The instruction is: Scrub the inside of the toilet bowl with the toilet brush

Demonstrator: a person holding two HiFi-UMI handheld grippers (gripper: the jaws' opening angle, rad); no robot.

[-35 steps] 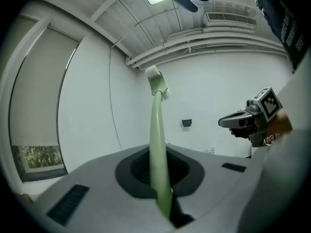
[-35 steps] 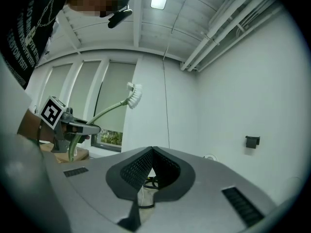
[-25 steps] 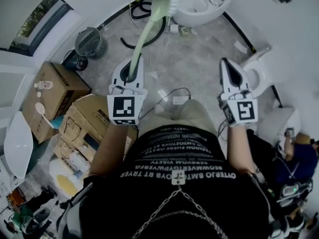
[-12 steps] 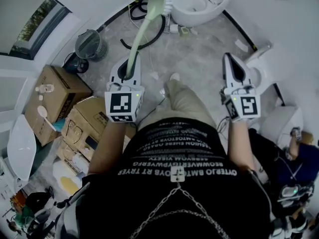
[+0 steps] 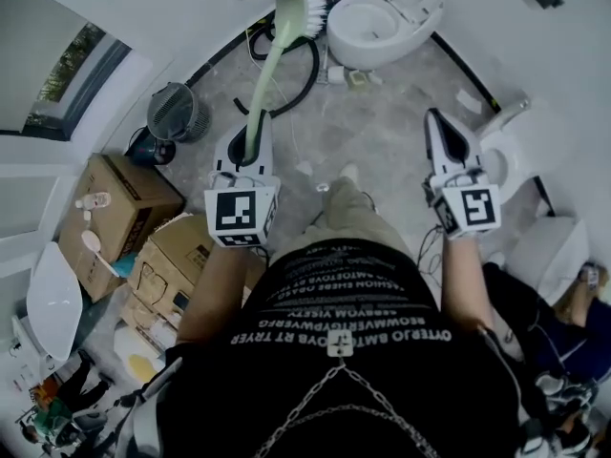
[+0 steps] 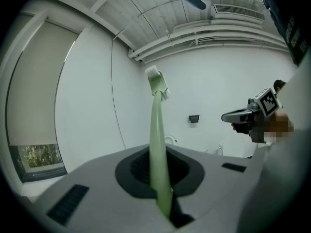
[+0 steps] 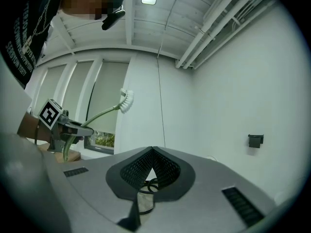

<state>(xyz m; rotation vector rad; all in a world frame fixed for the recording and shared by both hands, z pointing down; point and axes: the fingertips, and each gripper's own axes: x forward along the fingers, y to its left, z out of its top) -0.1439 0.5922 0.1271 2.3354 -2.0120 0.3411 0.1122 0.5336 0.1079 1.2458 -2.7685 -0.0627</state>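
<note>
You're gripping the brush (image 5: 270, 65) low on its handle in the left gripper (image 5: 251, 134). The right gripper (image 5: 436, 127) is idling pinched together, empty. The bowl (image 5: 377, 22) is sitting ahead. Long lever: the brush risks twisting.

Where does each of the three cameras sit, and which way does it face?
Head view: on the person's head, facing steeply down at the toilet bowl, left gripper and right gripper; shirt and forearms show.
Left gripper view: rides that gripper, facing up at wall and ceiling along jaws shut on the toilet brush.
Right gripper view: rides that gripper, facing up along shut, empty jaws at wall and ceiling.
Shared: all show the brush; each gripper view shows the other gripper.
</note>
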